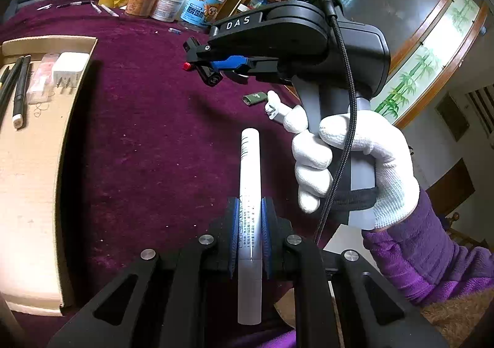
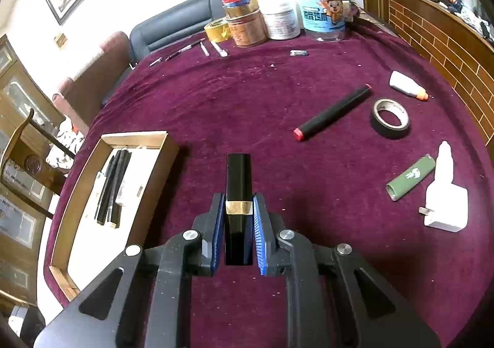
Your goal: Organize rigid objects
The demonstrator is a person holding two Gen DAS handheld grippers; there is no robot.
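In the left wrist view my left gripper (image 1: pixel 250 204) is shut on a long white tube with printed text (image 1: pixel 249 162), which points forward over the purple cloth. My right gripper (image 1: pixel 197 60) hangs ahead of it, held by a white-gloved hand (image 1: pixel 339 162). In the right wrist view the right gripper (image 2: pixel 238 198) is shut on a black lipstick with a gold band (image 2: pixel 237 175), above the cloth and just right of the cardboard box (image 2: pixel 154 169). The box (image 1: pixel 37 178) holds black pens (image 2: pixel 112 187), a white plug and a pale eraser.
Loose on the purple cloth at right lie a black marker with red ends (image 2: pixel 333 111), a black tape roll (image 2: pixel 390 118), a green lighter (image 2: pixel 410 176), a white charger (image 2: pixel 446 203) and a small glue bottle (image 2: pixel 407 85). Jars (image 2: pixel 322 8), yellow tape and pens stand at the back.
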